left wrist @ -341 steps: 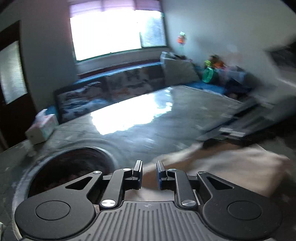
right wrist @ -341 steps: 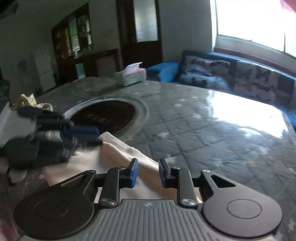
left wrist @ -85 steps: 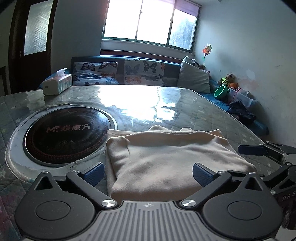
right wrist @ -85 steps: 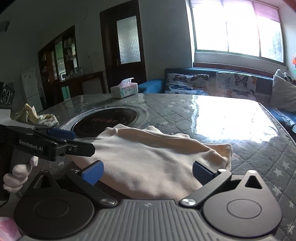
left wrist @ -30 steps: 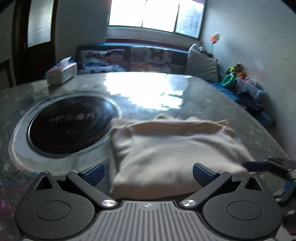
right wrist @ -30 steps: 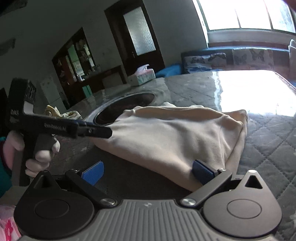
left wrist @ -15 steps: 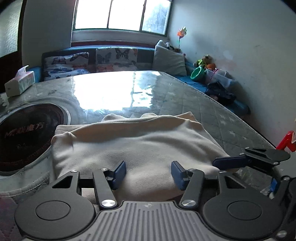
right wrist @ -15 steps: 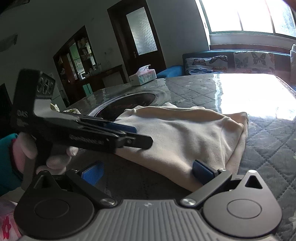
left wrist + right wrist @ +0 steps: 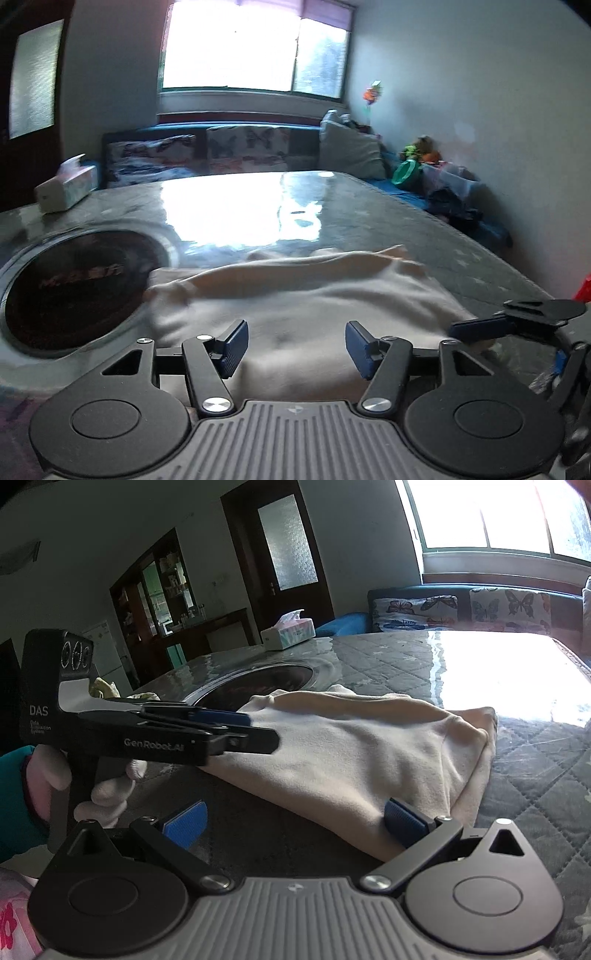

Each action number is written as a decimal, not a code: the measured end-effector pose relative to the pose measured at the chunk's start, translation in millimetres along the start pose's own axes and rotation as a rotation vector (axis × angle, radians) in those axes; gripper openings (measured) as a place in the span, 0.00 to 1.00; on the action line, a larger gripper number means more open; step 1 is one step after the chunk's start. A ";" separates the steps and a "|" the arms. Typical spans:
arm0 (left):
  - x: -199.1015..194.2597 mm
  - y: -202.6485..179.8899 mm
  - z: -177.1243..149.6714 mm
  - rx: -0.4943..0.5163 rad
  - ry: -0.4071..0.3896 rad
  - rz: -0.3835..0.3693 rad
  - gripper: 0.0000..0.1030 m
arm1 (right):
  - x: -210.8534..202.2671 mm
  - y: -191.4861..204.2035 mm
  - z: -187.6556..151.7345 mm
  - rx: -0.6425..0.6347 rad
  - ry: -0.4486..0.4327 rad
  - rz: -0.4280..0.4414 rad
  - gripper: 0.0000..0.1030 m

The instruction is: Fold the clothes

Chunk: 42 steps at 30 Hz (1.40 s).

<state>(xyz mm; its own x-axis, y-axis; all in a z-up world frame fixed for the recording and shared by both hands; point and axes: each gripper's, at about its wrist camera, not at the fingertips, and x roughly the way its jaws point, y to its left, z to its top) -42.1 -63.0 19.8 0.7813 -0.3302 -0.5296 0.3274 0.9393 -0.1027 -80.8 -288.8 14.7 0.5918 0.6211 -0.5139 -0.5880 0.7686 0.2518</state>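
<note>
On table [image 9: 369, 206]: folded cream garment [image 9: 295, 302]; left hand-held gripper [image 9: 295, 347] half-spread, right hand-held gripper [image 9: 291, 825] wide.

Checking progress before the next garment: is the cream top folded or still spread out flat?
Folded. The cream top lies as a compact, layered rectangle on the table, doubled edges showing along its right side.
</note>
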 end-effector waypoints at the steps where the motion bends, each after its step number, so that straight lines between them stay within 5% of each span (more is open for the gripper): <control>1: -1.9 4.7 -1.6 -0.012 0.003 0.011 0.60 | -0.6 0.2 2.2 0.003 0.001 -0.001 1.00; 7: -7.2 21.0 -7.2 -0.066 -0.001 0.032 0.67 | 4.7 0.9 22.1 0.006 -0.057 -0.086 1.00; 16: -6.0 22.9 -11.5 -0.065 0.001 0.022 0.71 | 37.1 6.8 14.2 -0.097 0.038 -0.200 1.00; 25: -7.2 29.2 -12.2 -0.106 -0.005 -0.001 0.71 | 35.8 0.7 44.9 -0.124 0.005 -0.180 1.00; 30: -7.0 30.4 -12.7 -0.112 -0.006 -0.006 0.71 | 59.4 -22.0 51.6 -0.111 0.077 -0.158 1.00; 42: -3.8 29.0 -12.1 -0.085 -0.002 -0.009 0.77 | 63.4 0.0 46.5 -0.262 0.069 -0.260 1.00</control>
<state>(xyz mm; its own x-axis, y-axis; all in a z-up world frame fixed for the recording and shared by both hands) -42.0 -33.4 8.7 0.7795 -0.3386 -0.5270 0.2879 0.9408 -0.1787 -17.6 -242.3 20.2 0.7068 0.3919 -0.5890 -0.5495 0.8285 -0.1082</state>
